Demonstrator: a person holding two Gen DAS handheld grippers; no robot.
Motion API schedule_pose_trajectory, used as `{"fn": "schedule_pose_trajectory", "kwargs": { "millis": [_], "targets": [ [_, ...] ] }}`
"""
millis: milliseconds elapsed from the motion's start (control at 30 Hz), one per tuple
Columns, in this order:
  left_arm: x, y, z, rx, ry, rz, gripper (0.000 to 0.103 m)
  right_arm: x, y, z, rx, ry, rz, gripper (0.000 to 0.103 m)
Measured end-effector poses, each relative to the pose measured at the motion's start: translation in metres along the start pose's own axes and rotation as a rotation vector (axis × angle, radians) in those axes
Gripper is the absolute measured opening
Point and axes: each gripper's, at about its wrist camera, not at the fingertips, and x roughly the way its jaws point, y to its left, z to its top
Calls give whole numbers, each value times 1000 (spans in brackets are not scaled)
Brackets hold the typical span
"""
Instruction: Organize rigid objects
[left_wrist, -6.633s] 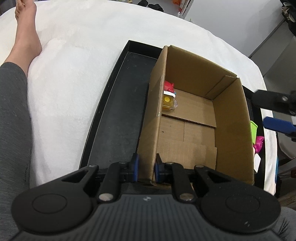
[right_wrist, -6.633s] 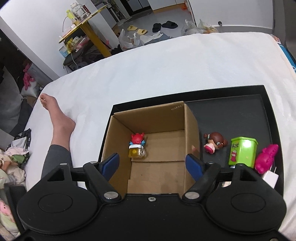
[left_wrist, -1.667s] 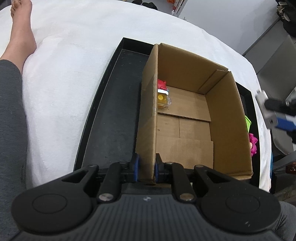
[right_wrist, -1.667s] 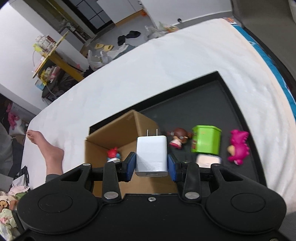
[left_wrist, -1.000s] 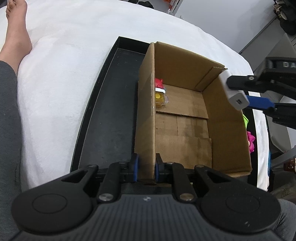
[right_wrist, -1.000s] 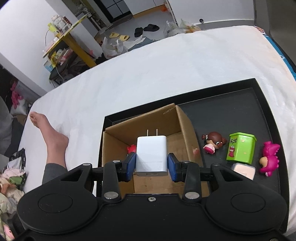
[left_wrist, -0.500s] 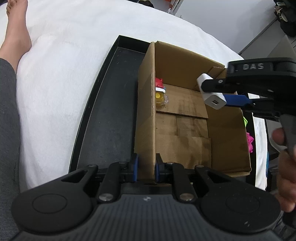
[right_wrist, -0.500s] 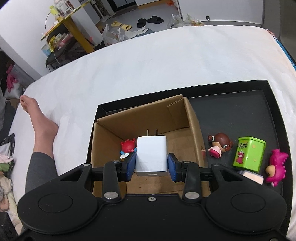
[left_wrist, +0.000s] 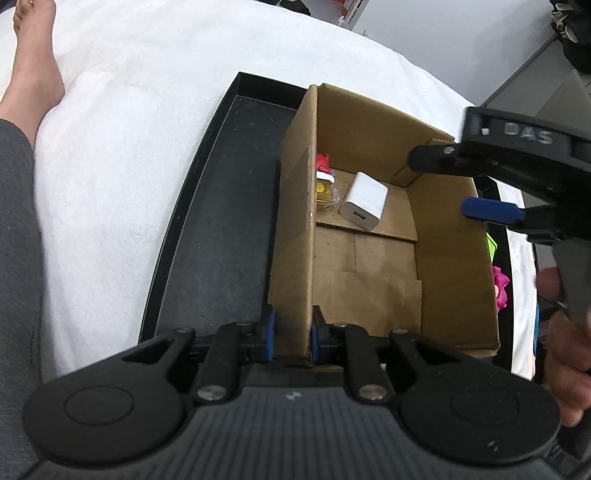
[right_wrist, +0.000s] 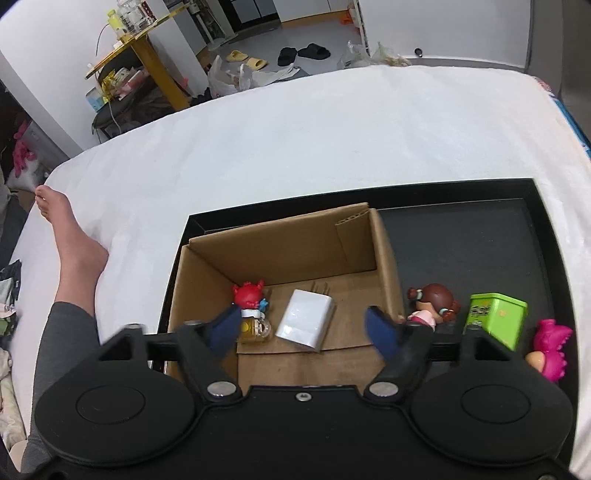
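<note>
box holding two items, three toys beside it

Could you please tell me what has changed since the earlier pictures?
The right gripper has just been opening and let go of the white charger, which now lies in the cardboard box beside the red figure. The left gripper stays clamped on the box wall; the toys outside are unmoved.

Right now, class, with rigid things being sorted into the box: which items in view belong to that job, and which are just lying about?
Part of the job:
cardboard box
white charger
red figure
doll
green tin
pink toy
black tray

Just lying about:
slippers
plastic bags
yellow table
</note>
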Motion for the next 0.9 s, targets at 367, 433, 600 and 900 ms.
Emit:
{"fn": "schedule_pose_trajectory", "kwargs": {
  "millis": [367,433,600,900],
  "targets": [
    [1,-6,1,1,10,26,17,-25,-3,0,0,-33,11,80],
    [1,-7,1,-2,11,34,17,-28,-7,-1,3,-34,18,80],
    [2,-9,2,-4,17,44,17,-38,-15,-3,9,-43,27,82],
    [3,-15,3,2,21,67,17,-52,-40,-7,46,-53,22,82]
  ]
}}
